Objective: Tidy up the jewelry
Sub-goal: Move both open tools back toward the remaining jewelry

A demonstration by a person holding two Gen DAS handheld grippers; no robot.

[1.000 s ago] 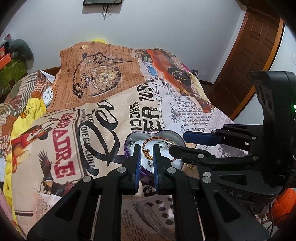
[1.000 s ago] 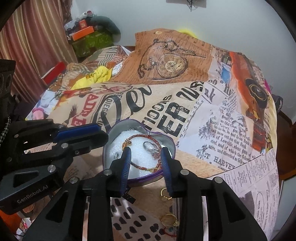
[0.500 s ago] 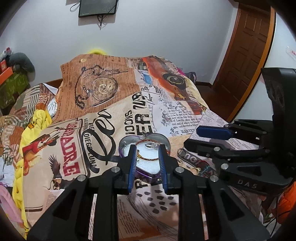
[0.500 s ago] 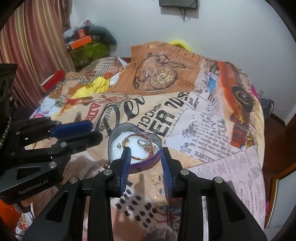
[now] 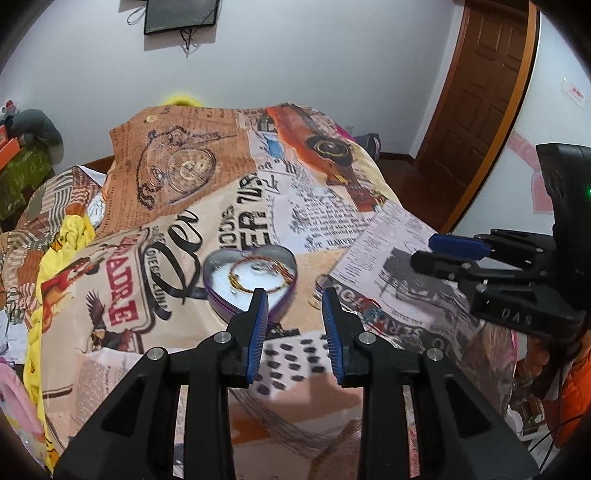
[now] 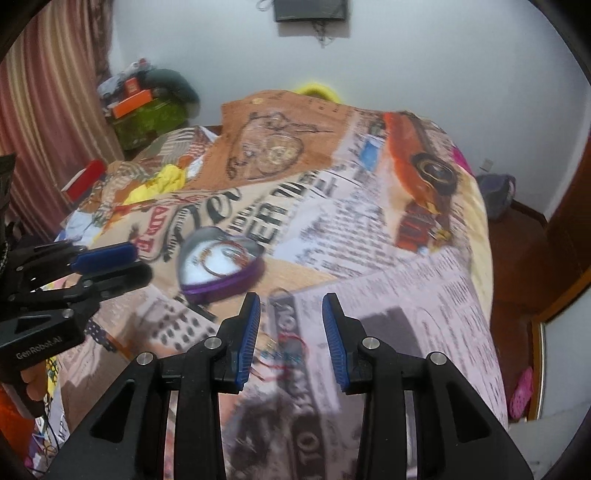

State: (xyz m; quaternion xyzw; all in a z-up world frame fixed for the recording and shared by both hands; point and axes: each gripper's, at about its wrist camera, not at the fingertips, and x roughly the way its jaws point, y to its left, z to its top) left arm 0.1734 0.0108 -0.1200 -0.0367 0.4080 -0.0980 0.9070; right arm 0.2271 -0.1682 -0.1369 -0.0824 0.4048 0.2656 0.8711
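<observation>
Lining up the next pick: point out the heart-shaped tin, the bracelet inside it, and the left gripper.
heart-shaped tin (image 6: 225, 286), right wrist view, purple side wall.
bracelet (image 5: 236, 281), left wrist view, left arc of the loop.
left gripper (image 5: 293, 301), left wrist view, gap between its opening, empty fingertips.

One heart-shaped tin (image 5: 251, 284) on one bed (image 5: 207, 229). One beaded bracelet (image 5: 258, 275) inside. Two grippers: left gripper (image 5: 291, 301), right gripper (image 6: 290, 304). One wall screen (image 5: 180, 15). One wooden door (image 5: 476, 103). Loose jewelry beside the tin too blurred to count.
</observation>
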